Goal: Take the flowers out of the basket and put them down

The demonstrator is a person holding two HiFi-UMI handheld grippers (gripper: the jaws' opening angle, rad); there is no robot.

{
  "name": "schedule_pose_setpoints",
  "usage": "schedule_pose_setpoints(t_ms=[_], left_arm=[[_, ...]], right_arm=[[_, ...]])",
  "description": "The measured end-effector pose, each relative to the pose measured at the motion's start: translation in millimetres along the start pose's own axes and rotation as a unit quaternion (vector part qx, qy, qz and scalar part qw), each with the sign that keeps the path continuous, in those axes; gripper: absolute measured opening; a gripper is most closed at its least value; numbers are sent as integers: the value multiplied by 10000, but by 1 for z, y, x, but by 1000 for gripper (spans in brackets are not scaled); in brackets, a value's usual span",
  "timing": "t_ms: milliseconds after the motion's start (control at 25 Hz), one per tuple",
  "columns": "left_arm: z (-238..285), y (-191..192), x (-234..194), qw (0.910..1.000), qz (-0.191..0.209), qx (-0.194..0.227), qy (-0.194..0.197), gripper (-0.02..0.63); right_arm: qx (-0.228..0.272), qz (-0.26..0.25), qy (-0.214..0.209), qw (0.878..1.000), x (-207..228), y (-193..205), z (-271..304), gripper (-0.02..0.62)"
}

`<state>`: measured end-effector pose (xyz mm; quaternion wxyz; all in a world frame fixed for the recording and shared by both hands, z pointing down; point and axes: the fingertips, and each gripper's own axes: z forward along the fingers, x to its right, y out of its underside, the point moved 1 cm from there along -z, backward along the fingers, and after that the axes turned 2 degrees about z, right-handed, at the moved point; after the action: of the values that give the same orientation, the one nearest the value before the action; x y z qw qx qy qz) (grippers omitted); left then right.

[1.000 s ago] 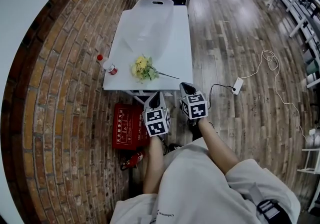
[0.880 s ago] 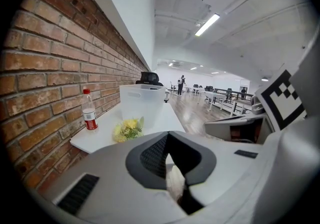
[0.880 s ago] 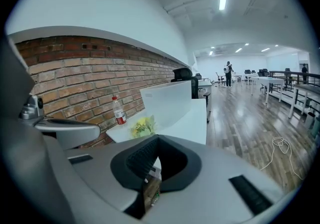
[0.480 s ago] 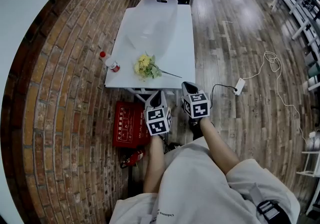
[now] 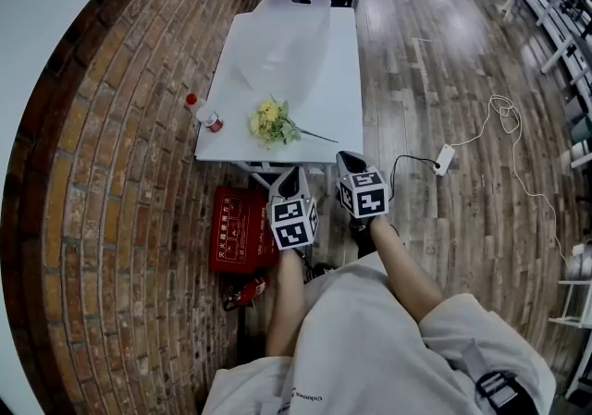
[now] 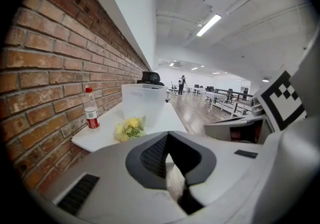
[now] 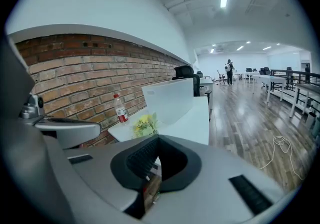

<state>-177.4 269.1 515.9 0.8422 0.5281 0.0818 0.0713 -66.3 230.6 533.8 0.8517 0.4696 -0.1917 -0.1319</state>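
Against the brick wall on the left, a red-capped bottle (image 5: 201, 114) stands at the edge of the white tabletop (image 5: 333, 94). Just to its right, the flowers (image 5: 271, 123) lie flat on the bare surface near the front edge, with the yellow heads toward the bottle and the thin stem trailing off to the right. The white basket (image 5: 294, 25) sits at the far end of the tabletop, well apart from the bouquet, and nothing shows inside it from the head view. On that showing the task looks finished: the flowers are out of the basket and set down, and no step seems to be left unless more blooms are hidden behind the basket's wall. Nearer the person, the left tool (image 5: 288, 180) hangs short of the tabletop's front edge, above the floor by a red box (image 5: 239, 230). Its own view shows the two jaws brought together with nothing caught between them, and the bouquet lies well ahead of it. The right tool (image 5: 348, 164) is close beside it, also short of the tabletop and angled gently downward. Its jaws are fully closed and empty, and they touch neither the flowers nor the basket. Farther right, a white power strip (image 5: 441, 159) and its cable lie on the wooden floor.
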Motion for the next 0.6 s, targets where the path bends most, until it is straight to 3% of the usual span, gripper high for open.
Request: schedule_pose_setpoints(t_ms=[600], left_arm=[[8, 1, -10, 9994, -256, 45, -229, 26]], right_arm=[[-169, -90, -115, 9997, -3, 6, 6, 8]])
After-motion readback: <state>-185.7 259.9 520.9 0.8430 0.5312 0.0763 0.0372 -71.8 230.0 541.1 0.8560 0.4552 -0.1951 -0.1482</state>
